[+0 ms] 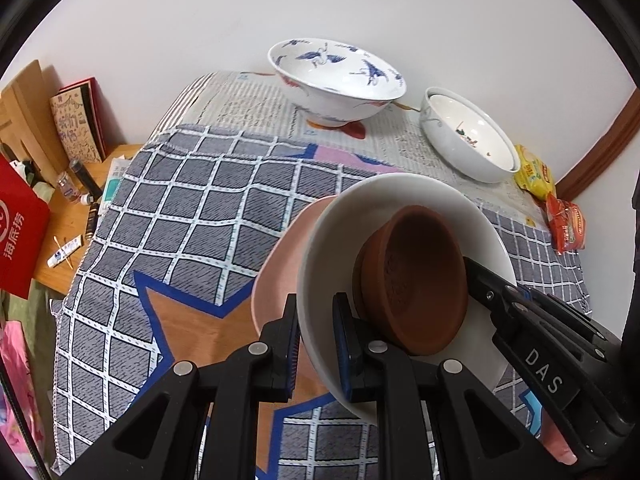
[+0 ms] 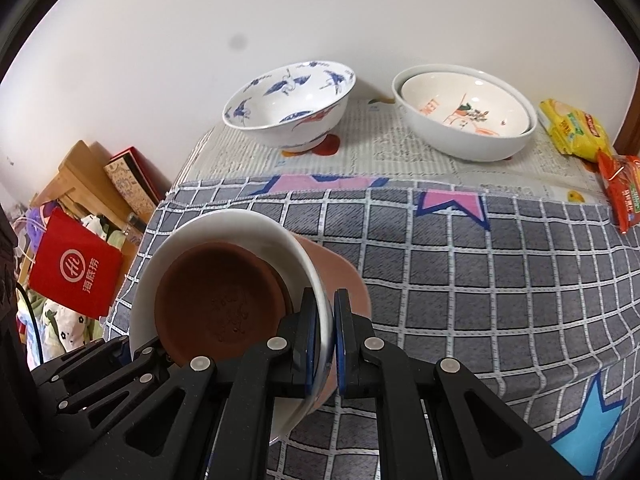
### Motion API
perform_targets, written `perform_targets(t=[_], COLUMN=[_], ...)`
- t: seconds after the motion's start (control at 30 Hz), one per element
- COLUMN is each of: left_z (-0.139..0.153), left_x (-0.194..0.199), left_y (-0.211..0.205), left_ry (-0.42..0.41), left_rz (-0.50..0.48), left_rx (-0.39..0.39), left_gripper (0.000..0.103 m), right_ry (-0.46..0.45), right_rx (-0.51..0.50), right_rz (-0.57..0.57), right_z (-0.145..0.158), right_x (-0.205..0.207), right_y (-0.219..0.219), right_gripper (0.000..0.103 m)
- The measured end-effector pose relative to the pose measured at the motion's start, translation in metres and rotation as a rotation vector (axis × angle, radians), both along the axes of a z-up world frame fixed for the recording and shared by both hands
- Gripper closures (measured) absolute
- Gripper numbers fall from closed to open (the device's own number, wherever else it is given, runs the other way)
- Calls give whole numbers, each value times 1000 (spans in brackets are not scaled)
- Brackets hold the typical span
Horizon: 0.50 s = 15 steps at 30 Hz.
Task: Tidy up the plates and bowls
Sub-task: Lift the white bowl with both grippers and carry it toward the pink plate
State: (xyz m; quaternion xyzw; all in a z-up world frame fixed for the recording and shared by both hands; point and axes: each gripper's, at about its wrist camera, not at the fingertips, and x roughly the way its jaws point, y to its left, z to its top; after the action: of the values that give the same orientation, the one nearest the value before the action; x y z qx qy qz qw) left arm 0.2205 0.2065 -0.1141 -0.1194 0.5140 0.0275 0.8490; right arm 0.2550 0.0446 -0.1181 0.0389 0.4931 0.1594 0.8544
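Note:
A stack of three dishes hangs over the checked cloth: a brown clay saucer (image 1: 412, 280) (image 2: 216, 300) lies in a white plate (image 1: 320, 248) (image 2: 224, 228), with a pink plate (image 1: 276, 264) (image 2: 340, 276) under it. My left gripper (image 1: 318, 320) is shut on the stack's near rim. My right gripper (image 2: 325, 304) is shut on the opposite rim, and it also shows in the left wrist view as the black right gripper (image 1: 480, 284). In the right wrist view the left gripper (image 2: 136, 356) shows at the lower left edge of the stack.
At the back, on newspaper by the wall, stand a blue crane-pattern bowl (image 1: 336, 80) (image 2: 288, 100) and two nested white bowls (image 1: 468, 136) (image 2: 464, 116). Yellow and red snack packets (image 1: 532, 172) (image 2: 572, 128) lie at the right edge. A cluttered wooden side table (image 1: 72, 224) and a red bag (image 2: 76, 268) are on the left.

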Motion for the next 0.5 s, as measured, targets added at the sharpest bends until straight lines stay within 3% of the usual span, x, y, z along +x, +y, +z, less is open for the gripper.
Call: perform_targets(t=[0.5], left_z=[-37], left_x=[12], left_y=[10], left_ry=[65], left_rz=[16], left_rx=[-5], left_gripper=[88], right_ry=[73], right_rx=[-11], right_rz=[29], right_z=[-43], right_x=[14], right_y=[14], right_gripper=[95])
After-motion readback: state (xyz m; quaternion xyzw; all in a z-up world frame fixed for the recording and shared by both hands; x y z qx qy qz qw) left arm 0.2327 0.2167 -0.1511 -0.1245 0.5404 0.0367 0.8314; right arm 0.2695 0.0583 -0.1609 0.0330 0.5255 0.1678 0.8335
